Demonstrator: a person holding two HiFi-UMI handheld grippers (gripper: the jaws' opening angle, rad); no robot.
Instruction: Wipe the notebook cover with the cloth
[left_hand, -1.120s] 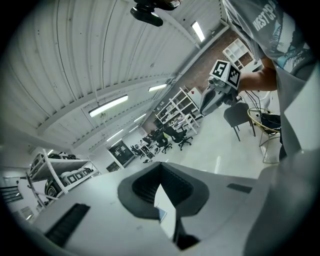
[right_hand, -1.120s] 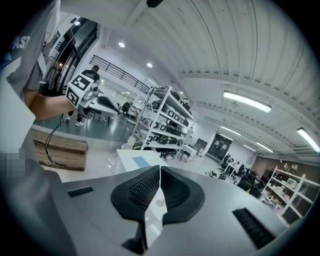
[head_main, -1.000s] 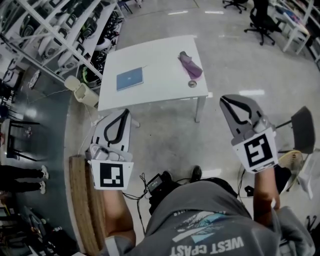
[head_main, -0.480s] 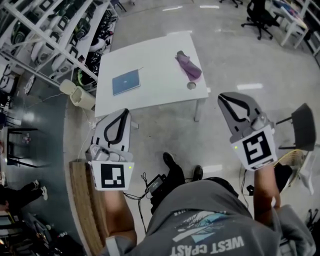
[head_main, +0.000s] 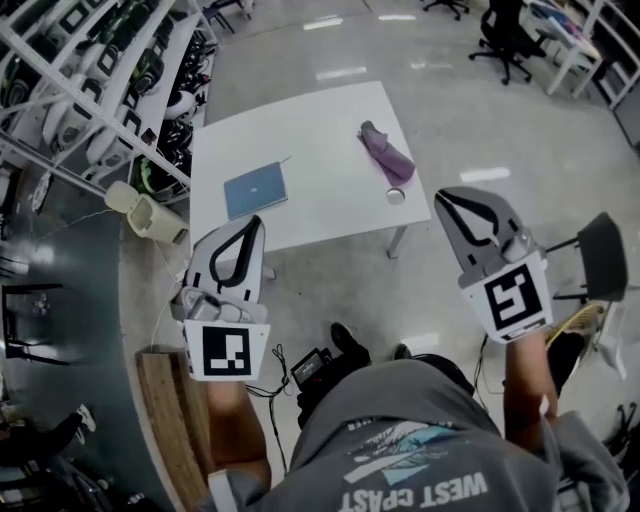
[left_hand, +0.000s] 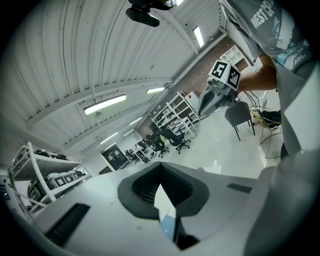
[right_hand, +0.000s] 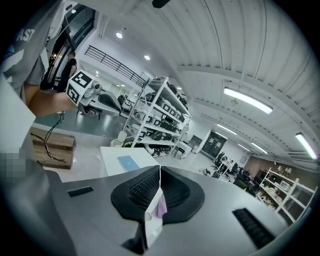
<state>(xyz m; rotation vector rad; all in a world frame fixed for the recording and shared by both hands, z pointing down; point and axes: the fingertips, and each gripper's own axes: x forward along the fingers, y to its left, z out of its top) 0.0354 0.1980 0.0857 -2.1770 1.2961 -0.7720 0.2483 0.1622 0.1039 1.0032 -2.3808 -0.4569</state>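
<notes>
Grey and empty, my left claw (head_main: 254, 221) and right claw (head_main: 441, 196) are both closed, hovering near the front edge of the white surface (head_main: 320, 120). On it I see the blue notebook (head_main: 255, 190) at left, with the purple cloth (head_main: 386, 155) well apart at right.

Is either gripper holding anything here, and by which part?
Nothing is held. The left gripper and the right gripper are both shut and empty; the cloth and the notebook lie on the table.
</notes>
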